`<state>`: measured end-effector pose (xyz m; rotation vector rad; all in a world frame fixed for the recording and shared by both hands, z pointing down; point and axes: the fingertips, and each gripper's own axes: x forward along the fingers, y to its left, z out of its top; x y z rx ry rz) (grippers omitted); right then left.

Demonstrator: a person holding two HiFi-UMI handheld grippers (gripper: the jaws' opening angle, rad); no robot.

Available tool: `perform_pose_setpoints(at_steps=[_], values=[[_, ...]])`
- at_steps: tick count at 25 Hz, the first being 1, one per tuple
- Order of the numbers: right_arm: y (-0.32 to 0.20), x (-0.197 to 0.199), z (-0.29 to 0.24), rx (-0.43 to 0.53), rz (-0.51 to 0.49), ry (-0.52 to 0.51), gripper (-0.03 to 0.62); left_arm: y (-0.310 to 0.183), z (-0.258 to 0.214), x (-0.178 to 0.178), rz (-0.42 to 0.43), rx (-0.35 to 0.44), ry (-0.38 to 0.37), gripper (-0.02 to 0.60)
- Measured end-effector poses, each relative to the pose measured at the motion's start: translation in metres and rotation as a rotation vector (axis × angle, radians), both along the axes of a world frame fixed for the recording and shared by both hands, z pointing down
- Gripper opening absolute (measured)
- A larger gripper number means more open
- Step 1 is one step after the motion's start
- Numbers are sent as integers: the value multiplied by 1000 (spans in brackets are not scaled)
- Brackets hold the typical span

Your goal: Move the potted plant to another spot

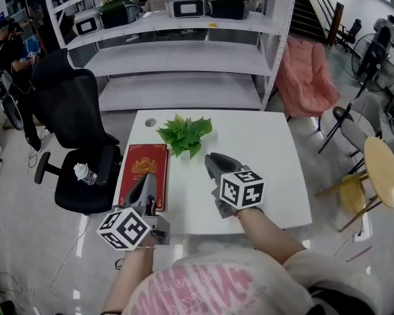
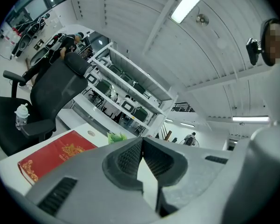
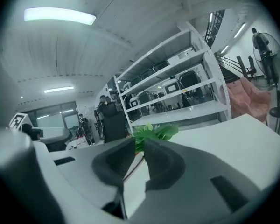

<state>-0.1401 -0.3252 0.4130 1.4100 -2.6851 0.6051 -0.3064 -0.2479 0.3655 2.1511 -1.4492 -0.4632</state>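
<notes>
The potted plant (image 1: 184,134) shows as a bunch of green leaves at the far middle of the white table (image 1: 269,176); its pot is hidden under them. My right gripper (image 1: 214,160) hovers over the table just in front of the plant, apart from it, jaws drawn together with nothing between them. In the right gripper view the leaves (image 3: 155,133) rise just beyond the fingertips (image 3: 136,142). My left gripper (image 1: 147,180) is shut and empty above the near end of a red book (image 1: 143,170). The left gripper view shows its tips (image 2: 142,141) touching, with the plant (image 2: 115,137) far ahead.
A black office chair (image 1: 79,130) with a plastic bottle (image 1: 85,173) on its seat stands left of the table. White shelving (image 1: 177,58) runs behind. A pink cloth (image 1: 305,77), a small round wooden table (image 1: 382,169) and a fan (image 1: 374,54) stand to the right.
</notes>
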Motion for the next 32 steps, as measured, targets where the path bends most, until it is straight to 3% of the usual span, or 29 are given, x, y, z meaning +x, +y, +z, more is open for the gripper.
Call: perform_pose_setpoints(at_steps=[9, 13, 17, 32], values=[[12, 14, -60, 121, 4, -48, 6, -3, -12, 23, 14, 37, -28, 3], [14, 30, -69, 119, 26, -102, 6, 0, -27, 35, 3, 91, -84, 3], [21, 48, -70, 135, 25, -71, 6, 9, -35, 51, -12, 120, -105, 3], [72, 128, -74, 130, -20, -114, 6, 56, -39, 138, -59, 109, -94, 3]])
